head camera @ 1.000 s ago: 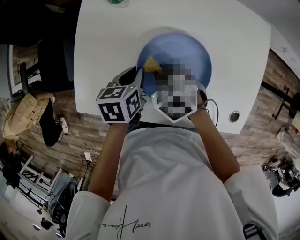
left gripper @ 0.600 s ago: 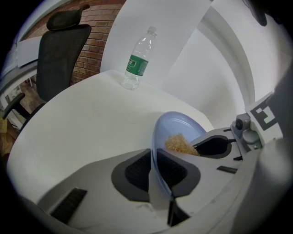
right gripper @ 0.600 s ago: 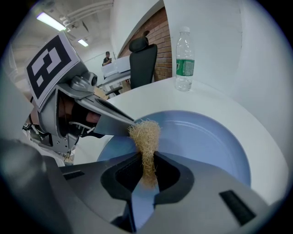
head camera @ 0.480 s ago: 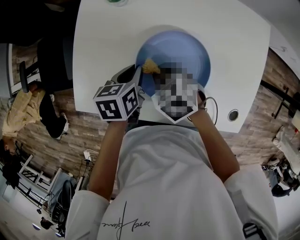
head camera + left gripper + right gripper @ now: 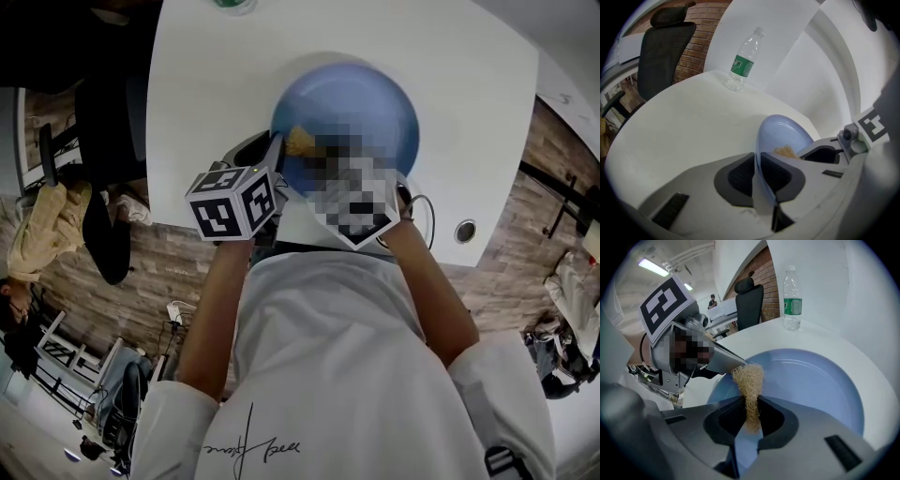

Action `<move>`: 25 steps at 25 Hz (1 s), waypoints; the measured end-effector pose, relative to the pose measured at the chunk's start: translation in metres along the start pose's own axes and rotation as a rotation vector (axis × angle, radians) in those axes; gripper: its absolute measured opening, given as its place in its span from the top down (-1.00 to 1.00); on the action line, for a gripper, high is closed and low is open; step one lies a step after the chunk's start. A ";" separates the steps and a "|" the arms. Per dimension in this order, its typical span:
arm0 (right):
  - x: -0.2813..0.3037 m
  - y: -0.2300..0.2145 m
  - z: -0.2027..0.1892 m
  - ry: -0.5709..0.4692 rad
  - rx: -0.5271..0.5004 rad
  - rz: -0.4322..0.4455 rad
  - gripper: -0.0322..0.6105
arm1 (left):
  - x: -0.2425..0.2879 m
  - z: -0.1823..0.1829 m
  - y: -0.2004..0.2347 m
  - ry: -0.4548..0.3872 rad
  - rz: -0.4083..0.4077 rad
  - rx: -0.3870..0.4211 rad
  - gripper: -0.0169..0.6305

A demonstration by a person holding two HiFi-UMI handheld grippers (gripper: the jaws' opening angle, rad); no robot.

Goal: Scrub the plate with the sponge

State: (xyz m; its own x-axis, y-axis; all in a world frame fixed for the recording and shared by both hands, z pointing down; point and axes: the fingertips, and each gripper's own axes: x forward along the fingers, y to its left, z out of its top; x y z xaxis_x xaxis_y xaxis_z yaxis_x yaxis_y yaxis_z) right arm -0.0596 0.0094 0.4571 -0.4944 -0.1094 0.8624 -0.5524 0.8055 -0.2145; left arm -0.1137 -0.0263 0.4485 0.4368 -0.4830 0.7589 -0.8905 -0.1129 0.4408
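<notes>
Over white table [image 5: 487, 112], blue plate [image 5: 366, 103] sat tilted, rim clamped btwn left gripper [image 5: 759, 161] jaws. Right gripper [image 5: 750, 413] jaws pinched a tan fibrous sponge [image 5: 749, 380], held vs. plate's inner face nr the clamped rim.

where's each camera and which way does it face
Head view: on the person's head, steeply down at the plate on the table; arms, torso show.
Left gripper view: on the left gripper, along jaws shut on the plate rim; right gripper shows.
Right gripper view: on the right gripper, along jaws shut on the sponge; left gripper shows.
Both gripper views share the bottle.
</notes>
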 end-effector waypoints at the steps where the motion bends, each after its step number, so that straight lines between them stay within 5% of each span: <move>1: 0.000 0.001 0.000 0.002 0.000 0.004 0.76 | 0.000 0.000 0.000 0.001 0.001 0.002 0.82; 25: -0.006 0.015 -0.019 0.022 -0.007 0.098 0.76 | 0.003 -0.001 -0.002 0.032 0.012 0.055 0.82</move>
State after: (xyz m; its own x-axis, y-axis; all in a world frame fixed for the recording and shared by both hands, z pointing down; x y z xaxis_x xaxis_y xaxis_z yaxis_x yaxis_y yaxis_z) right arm -0.0523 0.0327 0.4575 -0.5309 -0.0172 0.8473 -0.4972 0.8159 -0.2950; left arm -0.1103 -0.0262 0.4501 0.4292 -0.4569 0.7791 -0.9010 -0.1555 0.4051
